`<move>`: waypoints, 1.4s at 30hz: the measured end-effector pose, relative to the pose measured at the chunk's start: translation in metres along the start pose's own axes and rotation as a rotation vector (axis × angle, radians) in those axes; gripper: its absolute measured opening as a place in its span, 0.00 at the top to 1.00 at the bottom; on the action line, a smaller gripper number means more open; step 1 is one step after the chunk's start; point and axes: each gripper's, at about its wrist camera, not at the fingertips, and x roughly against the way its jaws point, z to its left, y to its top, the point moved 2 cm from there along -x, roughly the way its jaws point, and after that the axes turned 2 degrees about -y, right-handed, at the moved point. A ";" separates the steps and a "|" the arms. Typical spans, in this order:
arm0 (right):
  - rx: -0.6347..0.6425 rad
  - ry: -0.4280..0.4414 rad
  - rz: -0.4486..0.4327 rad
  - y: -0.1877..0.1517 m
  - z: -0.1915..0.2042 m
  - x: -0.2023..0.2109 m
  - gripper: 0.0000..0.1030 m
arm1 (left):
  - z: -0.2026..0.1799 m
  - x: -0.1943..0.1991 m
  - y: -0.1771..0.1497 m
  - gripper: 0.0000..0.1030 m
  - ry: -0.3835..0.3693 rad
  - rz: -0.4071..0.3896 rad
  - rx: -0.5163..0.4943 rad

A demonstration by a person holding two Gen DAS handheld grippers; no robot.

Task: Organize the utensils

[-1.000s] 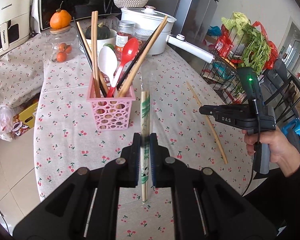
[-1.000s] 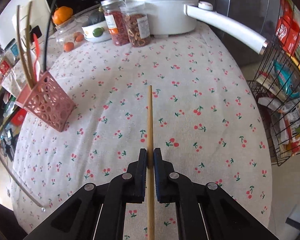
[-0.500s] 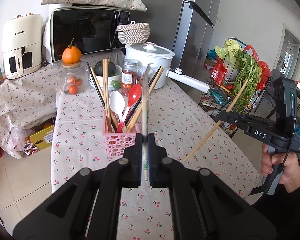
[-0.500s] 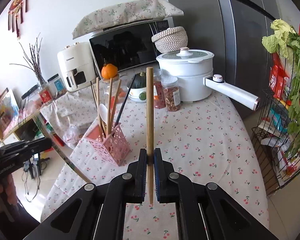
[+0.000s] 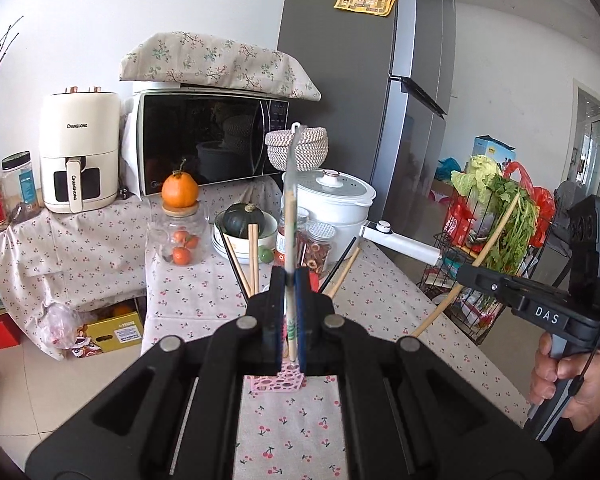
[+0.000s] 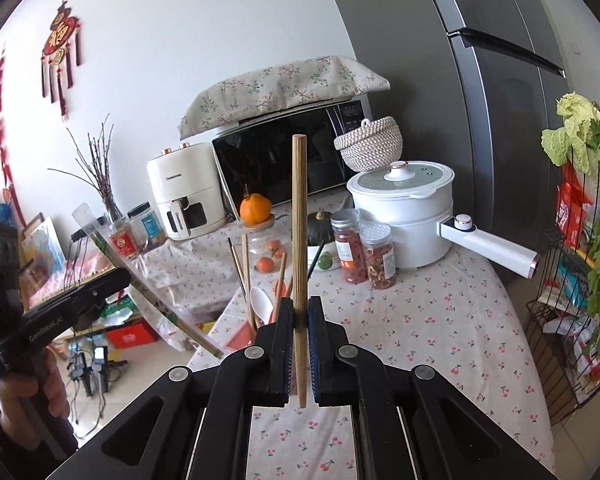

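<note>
Jars [image 6: 364,252] and white pot [image 6: 404,216] crowd the far end; near tablecloth [image 6: 440,320] lies bare.

A wrapped pair of chopsticks [image 5: 288,216], sleeved in clear plastic with a green-printed paper band, stands near upright, clamped in the left hand-held gripper [image 5: 288,316] above the surface [image 5: 380,292]. A bare wooden chopstick [image 6: 299,240] stands upright, pinched low on its shaft by the right hand-held gripper [image 6: 299,344]. Below them, a pink perforated utensil basket [image 5: 278,382] sits on the cherry-print cloth, holding wooden and black chopsticks [image 6: 244,276], a white spoon [image 6: 261,304] and a red spoon.
</note>
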 end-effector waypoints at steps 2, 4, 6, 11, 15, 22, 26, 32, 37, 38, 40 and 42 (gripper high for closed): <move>-0.002 0.022 -0.020 0.006 0.007 -0.004 0.93 | 0.001 -0.007 0.000 0.95 0.022 -0.005 -0.008; -0.007 0.042 -0.043 0.011 0.014 -0.009 0.93 | 0.002 -0.018 0.000 0.95 0.033 0.009 -0.013; -0.011 0.062 -0.053 0.015 0.020 -0.019 0.93 | 0.004 -0.029 -0.003 0.95 0.044 0.028 -0.016; -0.018 0.089 -0.045 0.014 0.031 -0.052 0.93 | 0.008 -0.054 -0.011 0.95 0.072 0.091 -0.027; -0.027 0.087 -0.007 0.007 0.032 -0.079 0.93 | 0.011 -0.070 -0.015 0.94 0.082 0.123 -0.031; -0.092 0.120 0.040 0.003 0.020 -0.102 0.82 | 0.018 -0.075 -0.016 0.68 0.082 0.149 0.014; -0.121 0.138 -0.022 0.013 0.013 -0.079 0.49 | 0.021 -0.058 -0.010 0.34 0.088 0.119 0.045; -0.121 0.099 -0.088 0.024 0.007 -0.038 0.24 | 0.019 -0.036 -0.013 0.04 0.107 0.119 0.076; -0.047 -0.024 -0.099 0.019 0.004 -0.008 0.02 | 0.012 -0.025 -0.028 0.01 0.157 0.172 0.062; -0.031 -0.049 -0.099 0.017 0.003 -0.004 0.00 | 0.012 -0.023 -0.031 0.01 0.160 0.181 0.066; -0.002 -0.097 -0.086 0.012 0.003 0.004 0.00 | 0.011 -0.019 -0.038 0.01 0.171 0.195 0.080; 0.027 -0.158 -0.057 0.006 0.002 0.009 0.00 | 0.006 -0.018 -0.044 0.01 0.209 0.231 0.062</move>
